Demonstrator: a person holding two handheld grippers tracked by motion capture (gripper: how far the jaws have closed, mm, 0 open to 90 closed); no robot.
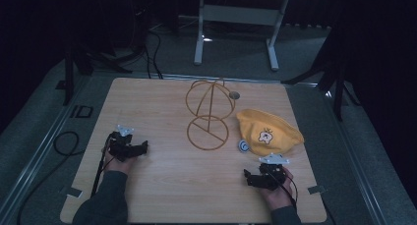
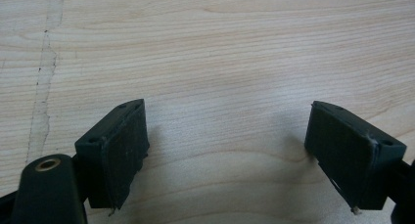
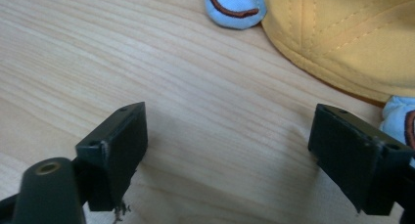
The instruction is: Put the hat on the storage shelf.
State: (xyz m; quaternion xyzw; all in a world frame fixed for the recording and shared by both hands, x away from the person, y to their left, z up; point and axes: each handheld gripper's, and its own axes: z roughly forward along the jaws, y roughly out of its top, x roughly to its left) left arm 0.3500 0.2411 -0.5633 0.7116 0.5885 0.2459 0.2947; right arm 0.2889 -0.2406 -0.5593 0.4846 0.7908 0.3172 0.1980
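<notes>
Yellow cap (image 1: 268,131) lies flat beside wire stand (image 1: 209,114), ready to hang | right tool (image 1: 253,178) nearest, jaws apart, empty | left tool (image 1: 140,149) apart, empty, resting on worktop (image 1: 162,185)

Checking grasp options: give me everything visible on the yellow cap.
The yellow cap is soft stitched fabric with seamed panels, lying slumped on the wooden table at its right side, beside the wire stand. A white cartoon patch sits on its crown. Pale blue round tabs with brown smile marks poke out at its edge. Nothing grips it: the right gripper rests nearby on the table with jaws open, apart from the cap.
</notes>
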